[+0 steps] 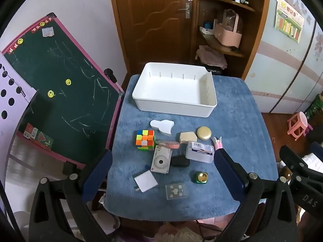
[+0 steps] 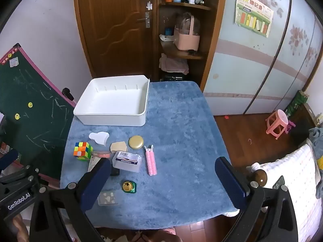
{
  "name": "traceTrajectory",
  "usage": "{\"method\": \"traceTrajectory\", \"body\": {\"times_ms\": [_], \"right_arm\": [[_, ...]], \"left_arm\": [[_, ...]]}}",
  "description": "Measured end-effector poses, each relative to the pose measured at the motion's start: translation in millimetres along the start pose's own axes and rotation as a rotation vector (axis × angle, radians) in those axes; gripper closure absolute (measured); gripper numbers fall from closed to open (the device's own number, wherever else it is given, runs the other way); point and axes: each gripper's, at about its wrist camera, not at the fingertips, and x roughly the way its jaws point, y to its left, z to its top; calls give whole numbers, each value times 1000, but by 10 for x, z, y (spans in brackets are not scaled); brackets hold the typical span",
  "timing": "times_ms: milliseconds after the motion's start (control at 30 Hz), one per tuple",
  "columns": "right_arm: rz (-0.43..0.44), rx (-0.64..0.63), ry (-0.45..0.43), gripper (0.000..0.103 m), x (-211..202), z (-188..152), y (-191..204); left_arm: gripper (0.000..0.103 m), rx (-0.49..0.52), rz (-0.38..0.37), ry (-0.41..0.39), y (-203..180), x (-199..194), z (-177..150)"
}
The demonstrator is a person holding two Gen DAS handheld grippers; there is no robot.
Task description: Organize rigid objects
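Note:
An empty white bin (image 1: 174, 100) (image 2: 110, 119) stands at the far side of the blue-covered table (image 1: 242, 131) (image 2: 181, 131). In front of it lie a colourful cube (image 1: 145, 142) (image 2: 82, 150), a white camera (image 1: 160, 161), a clear plastic box (image 1: 199, 152) (image 2: 126, 161), a gold round tin (image 1: 204, 133) (image 2: 136, 142), a pink clip (image 2: 151, 162), a gold bell on a green base (image 1: 201, 177) (image 2: 129, 186), a white card (image 1: 145, 181) and a clear tile (image 1: 176, 190) (image 2: 107, 198). My left gripper (image 1: 161, 161) and right gripper (image 2: 163, 167) hover open above the table, holding nothing.
A green chalkboard with a pink frame (image 1: 60, 84) (image 2: 34, 109) leans at the table's left. A wooden door (image 1: 153, 20) and shelves (image 2: 181, 46) stand behind. A pink stool (image 2: 277, 125) sits on the floor at right, near a white cushion (image 2: 292, 181).

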Motion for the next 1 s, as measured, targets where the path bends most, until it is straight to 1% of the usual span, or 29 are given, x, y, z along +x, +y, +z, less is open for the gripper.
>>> {"method": "traceTrajectory", "body": {"times_ms": [233, 300, 333, 1000], "right_arm": [[-2, 0, -2, 0, 1, -3, 2], [-7, -5, -15, 0, -27, -6, 14], [-7, -4, -15, 0, -27, -7, 15], [-1, -3, -21, 0, -68, 2, 14]], "left_arm": [[2, 10, -4, -8, -39, 18, -9], [2, 14, -8, -1, -51, 50, -8], [2, 2, -15, -1, -6, 1, 7], [2, -2, -18, -3, 5, -1, 22]]}}
